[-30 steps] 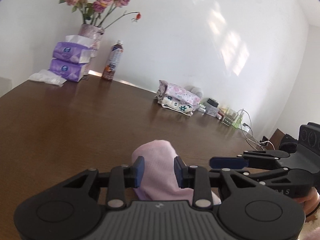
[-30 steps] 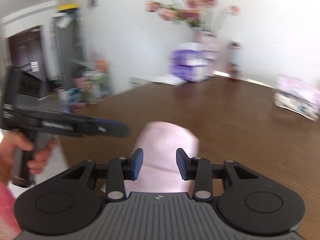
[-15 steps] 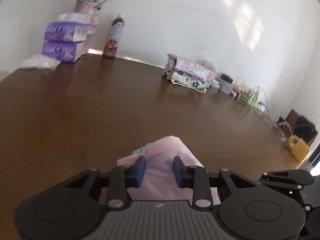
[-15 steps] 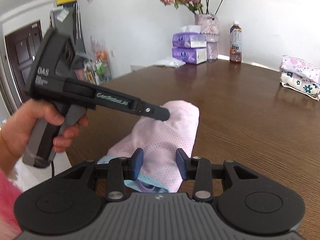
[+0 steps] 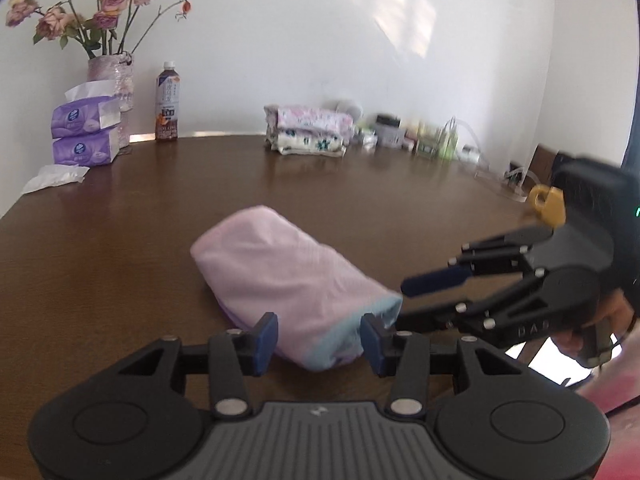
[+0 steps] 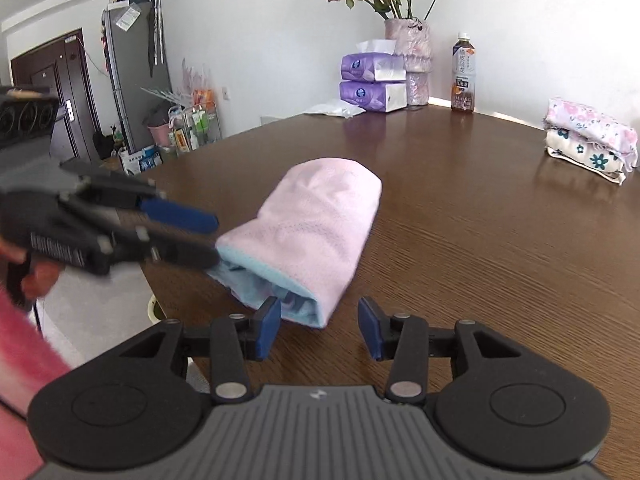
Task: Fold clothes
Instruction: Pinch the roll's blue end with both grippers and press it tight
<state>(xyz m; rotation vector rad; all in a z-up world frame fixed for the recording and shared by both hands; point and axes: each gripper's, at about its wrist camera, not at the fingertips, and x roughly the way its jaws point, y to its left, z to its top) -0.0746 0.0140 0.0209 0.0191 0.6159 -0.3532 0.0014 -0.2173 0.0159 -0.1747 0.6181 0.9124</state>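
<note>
Here both tools, left tool (image 5: 318, 340) and right tool (image 6: 318, 328), gape wide beside the folded pink garment (image 6: 316, 224), seemingly untouched.

Left claw (image 5: 316, 338) and right claw (image 6: 318, 328) both gape wide, empty, held side by side.

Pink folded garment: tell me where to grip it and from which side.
Probably pinch the pink garment at its open, blue-lined near end, coming in low from the near table edge. The layers there are loose edges; the far end is a rounded fold.
</note>
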